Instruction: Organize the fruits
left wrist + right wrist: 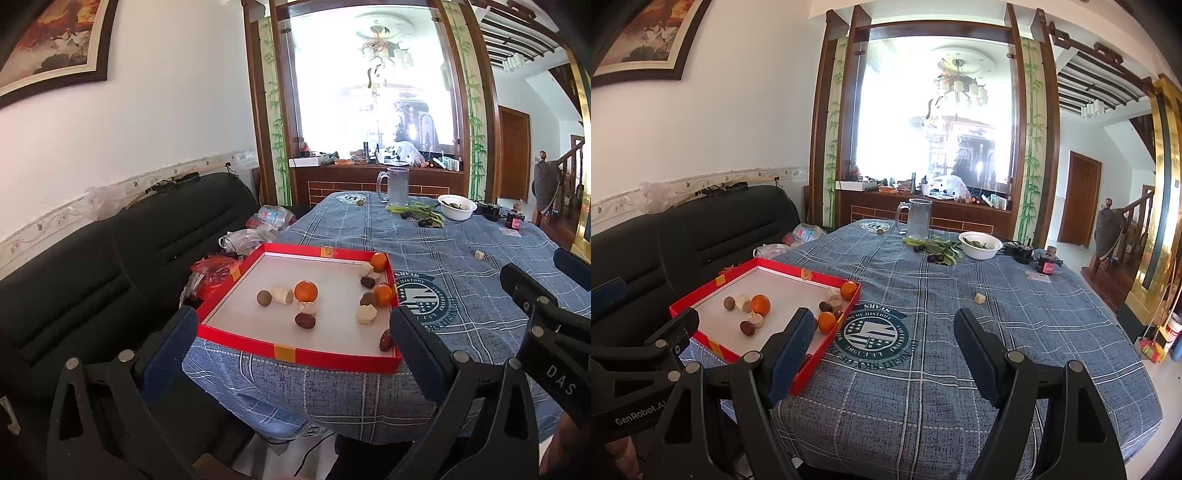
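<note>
**Fruit scattered in a red tray, one pale piece loose on the bench, both hand-held grippers open**

A shallow red cardboard tray with a white floor (pixel 236 338) sits at the near left corner of a bench covered by a blue checked cloth (pixel 923 387). Inside the tray lie three round orange citrus fruits: one near the middle (pixel 306 290), one in the far right corner (pixel 378 261), one against the right wall (pixel 384 294). Mixed among them are dark brown date-like fruits (pixel 305 320), a round brown fruit (pixel 264 297) and pale cream chunks (pixel 366 314). They are scattered, not grouped by kind.

One small pale cream chunk (pixel 979 297) lies alone on the cloth, well apart from the tray, toward the middle of the bench. Farther back stand a clear glass mug (pixel 918 218) and a white bowl of green scraps (pixel 981 245), with dark round fruits and green leaves (pixel 938 251) between them.

The left hand-held gripper (pixel 293 343) hovers over the near edge of the tray, its jaws spread wide and holding nothing. The right hand-held gripper (pixel 884 356) hovers above the cloth just right of the tray, also wide apart and empty.

Whether the sorting is early or nearly over cannot be judged from this scene. If the loose chunk belongs in the tray, the right gripper is the nearer one. A good pick would come straight down over it, close gently on its flatter sides and lift clear of the tray wall before release. The round fruits will likely roll if nudged, so approach them squarely.
</note>
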